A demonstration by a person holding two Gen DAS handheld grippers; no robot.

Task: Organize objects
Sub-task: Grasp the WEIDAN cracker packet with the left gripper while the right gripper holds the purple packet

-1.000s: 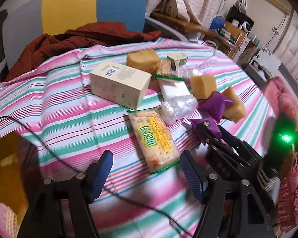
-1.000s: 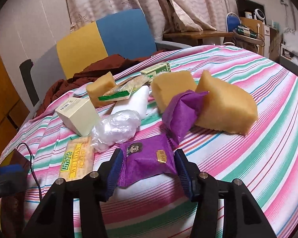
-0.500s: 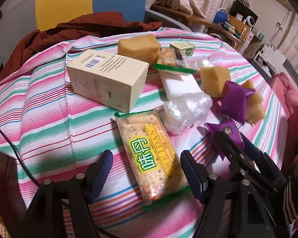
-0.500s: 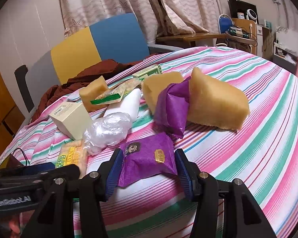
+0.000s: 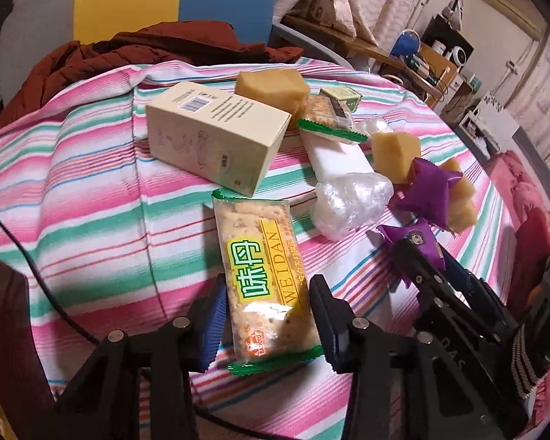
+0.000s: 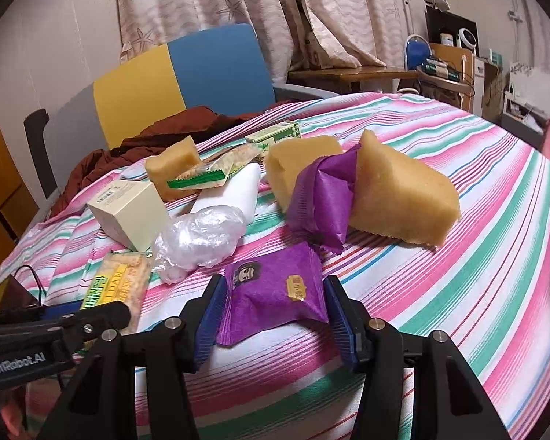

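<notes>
Blue ribbed pads of the left gripper are closing on the long clear cracker packet with yellow-green label, lying on the striped pink-and-green tablecloth; contact looks just made. Squeezing risks crushing the crackers. Beside it, the right gripper pinches a purple foil snack pouch, which could slip.

The worktop wears a cloth striped pink, green, white and thin blue. The cracker packet is clear with green ends, a yellow band and green characters. The snack pouch is purple with a gold label. The box is cream, the sponge blocks tan, the chair grey, yellow and blue, both grippers' pads blue on black
</notes>
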